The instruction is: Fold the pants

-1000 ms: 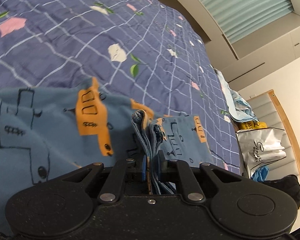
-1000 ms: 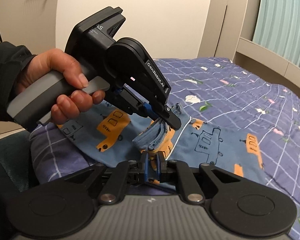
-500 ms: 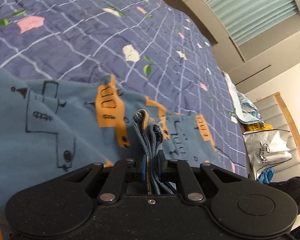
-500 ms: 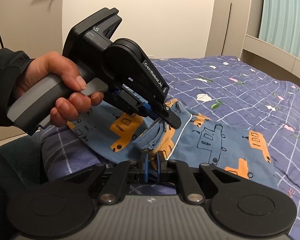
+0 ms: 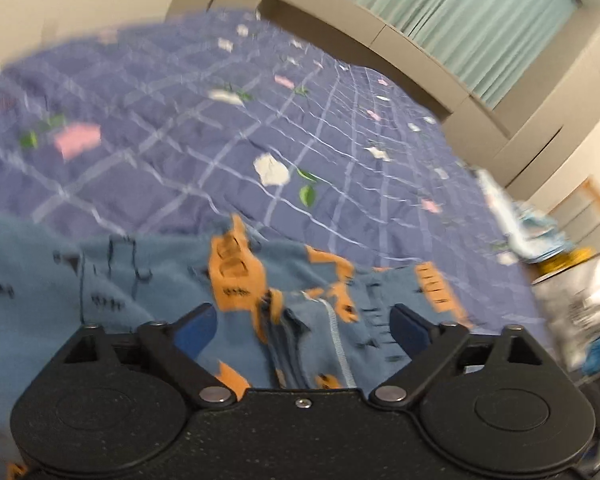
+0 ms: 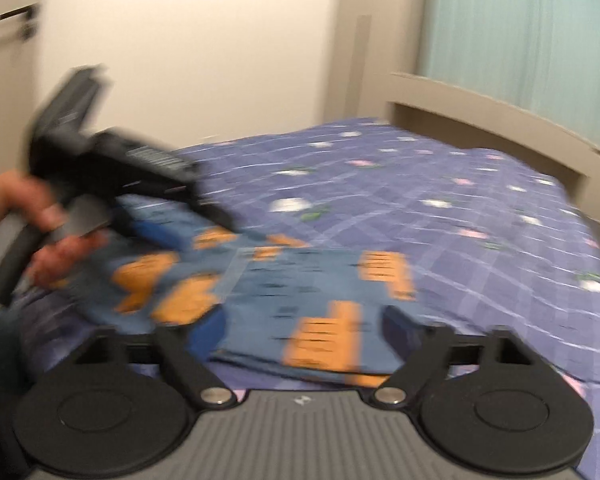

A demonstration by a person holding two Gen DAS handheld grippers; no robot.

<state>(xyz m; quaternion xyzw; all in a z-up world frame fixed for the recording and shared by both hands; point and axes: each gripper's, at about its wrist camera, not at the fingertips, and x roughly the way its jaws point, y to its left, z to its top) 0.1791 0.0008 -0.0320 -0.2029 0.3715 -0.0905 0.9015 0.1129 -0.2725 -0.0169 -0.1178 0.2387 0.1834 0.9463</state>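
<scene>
The blue pants [image 5: 140,280] with orange car prints lie folded on the purple checked bedspread [image 5: 220,128]. In the left wrist view my left gripper [image 5: 304,326] is open, its jaws spread wide over the pants' bunched edge [image 5: 296,336]. In the right wrist view my right gripper [image 6: 304,330] is open above the flat folded pants [image 6: 300,280]. The left gripper [image 6: 112,168] shows there, blurred, at the left above the pants in a hand.
A beige bed frame [image 6: 500,120] and teal curtains [image 5: 440,8] are behind the bed. A white bag [image 5: 580,304] and light cloths [image 5: 532,232] sit beyond the bed's right edge. A door [image 6: 8,80] is at the left.
Both grippers have opened and let go of the pants' bunched edge. The pants have dropped flat on the bed. Both grippers are moving, and the views are blurred.
</scene>
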